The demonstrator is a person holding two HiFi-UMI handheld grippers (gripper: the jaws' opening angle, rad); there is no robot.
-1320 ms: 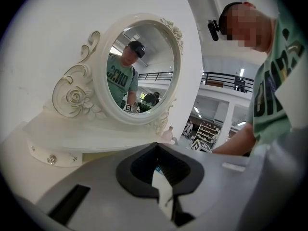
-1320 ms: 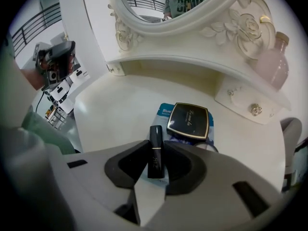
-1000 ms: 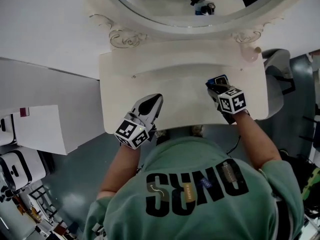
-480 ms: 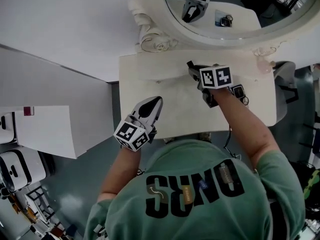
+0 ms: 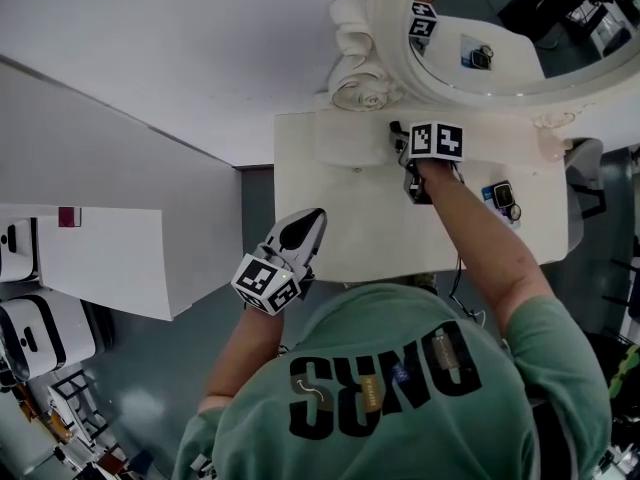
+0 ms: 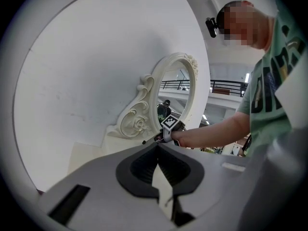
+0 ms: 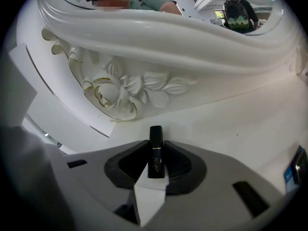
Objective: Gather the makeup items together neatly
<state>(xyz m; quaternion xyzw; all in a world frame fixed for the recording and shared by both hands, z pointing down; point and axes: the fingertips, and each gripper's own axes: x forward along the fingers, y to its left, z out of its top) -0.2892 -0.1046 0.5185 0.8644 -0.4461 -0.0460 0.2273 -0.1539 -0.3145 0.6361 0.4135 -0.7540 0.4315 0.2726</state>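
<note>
Lipstick (image 7: pixel 155 137) sits clamped between the right gripper (image 7: pixel 155 153) jaws, its cap poking past their tips over the bench (image 7: pixel 240 124). Best to lower it gently beside the blue item (image 7: pixel 294 168) lying off to the jaws' right, then release. The left gripper (image 6: pixel 158 149) jaws are together, empty.

Mirror (image 5: pixel 520 28) behind table (image 5: pixel 340 228), makeup item (image 5: pixel 502 200) right of lipstick (image 7: pixel 155 153)

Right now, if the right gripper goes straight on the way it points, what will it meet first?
Probably the white table top, just short of the carved mirror frame. The right gripper is shut on a black lipstick whose tip leads, so that would touch first. Depth is unclear.
</note>
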